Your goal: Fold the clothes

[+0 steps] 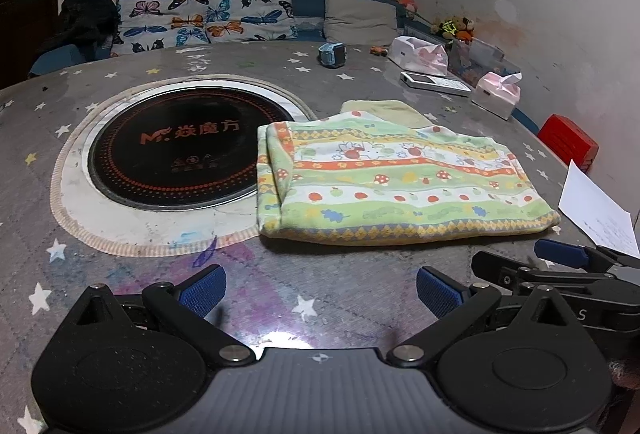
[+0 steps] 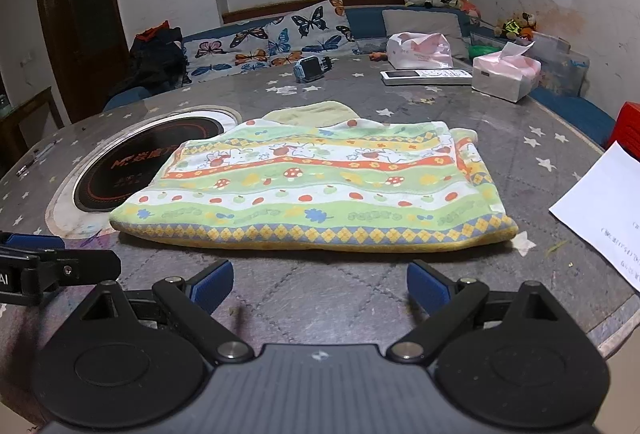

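A: Grippers first, nearest us. The left gripper (image 1: 320,292) and right gripper (image 2: 320,288) hover side by side over the table (image 2: 304,298), fingers spread wide, holding nothing.

B: And the cloth?

A: The patterned cloth (image 2: 316,190) lies just beyond them, already folded flat, its left end overlapping the round cooktop (image 1: 172,150).

B: Next fold?

A: I'd pinch both near corners evenly and lift together. Farther back: tissue boxes (image 2: 506,72), cushions.
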Motion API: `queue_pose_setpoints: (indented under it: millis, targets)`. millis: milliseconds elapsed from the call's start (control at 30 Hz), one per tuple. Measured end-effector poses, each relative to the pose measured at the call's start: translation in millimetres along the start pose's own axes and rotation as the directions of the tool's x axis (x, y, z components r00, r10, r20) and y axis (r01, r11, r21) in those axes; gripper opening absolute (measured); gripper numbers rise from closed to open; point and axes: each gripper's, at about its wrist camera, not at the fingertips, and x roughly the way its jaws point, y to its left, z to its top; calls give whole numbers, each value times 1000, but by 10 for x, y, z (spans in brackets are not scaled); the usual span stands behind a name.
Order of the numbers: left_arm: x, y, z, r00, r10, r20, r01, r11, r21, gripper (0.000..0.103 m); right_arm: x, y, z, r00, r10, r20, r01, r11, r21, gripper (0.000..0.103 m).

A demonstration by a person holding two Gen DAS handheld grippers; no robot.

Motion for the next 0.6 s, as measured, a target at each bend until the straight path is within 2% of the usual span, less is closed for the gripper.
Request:
queue_pose_setpoints:
  millis: [600]
  targets:
    - [56,-49,52,1000,-9,-4,9,1000,14,103,36,-6,22,1000,2,-1,-2,1000,10,99]
